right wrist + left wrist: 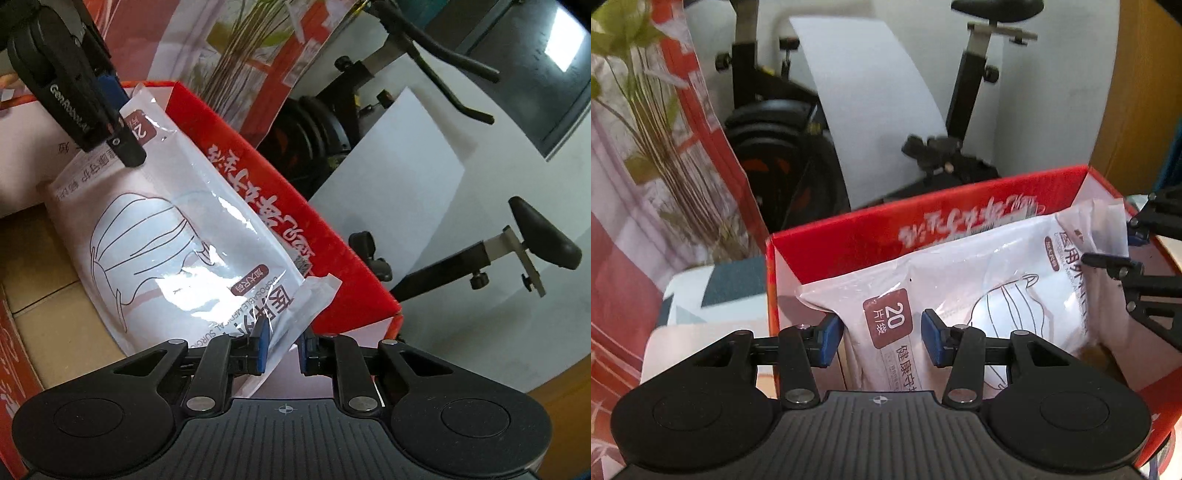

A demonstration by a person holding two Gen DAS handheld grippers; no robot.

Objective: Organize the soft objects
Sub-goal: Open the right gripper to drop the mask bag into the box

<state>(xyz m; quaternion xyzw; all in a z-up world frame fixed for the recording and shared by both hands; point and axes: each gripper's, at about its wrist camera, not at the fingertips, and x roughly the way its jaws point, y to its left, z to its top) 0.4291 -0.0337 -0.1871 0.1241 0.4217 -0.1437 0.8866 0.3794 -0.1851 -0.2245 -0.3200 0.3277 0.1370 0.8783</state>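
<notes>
A white plastic pack of face masks [979,295] stands tilted inside an open red cardboard box [923,221], leaning on its far wall. My left gripper [882,334] is open, its blue pads on either side of the pack's left end without pressing it. In the right wrist view the same pack [177,236] lies against the red box wall [295,221]. My right gripper [283,349] is open with the pack's lower corner between its pads. The left gripper [110,110] shows at the pack's top end.
An exercise bike [798,140] and a white sheet [871,103] stand behind the box. A plant in patterned wrapping [646,122] is at the left. The box floor is brown cardboard [48,295]. A wooden panel [1137,92] is at the right.
</notes>
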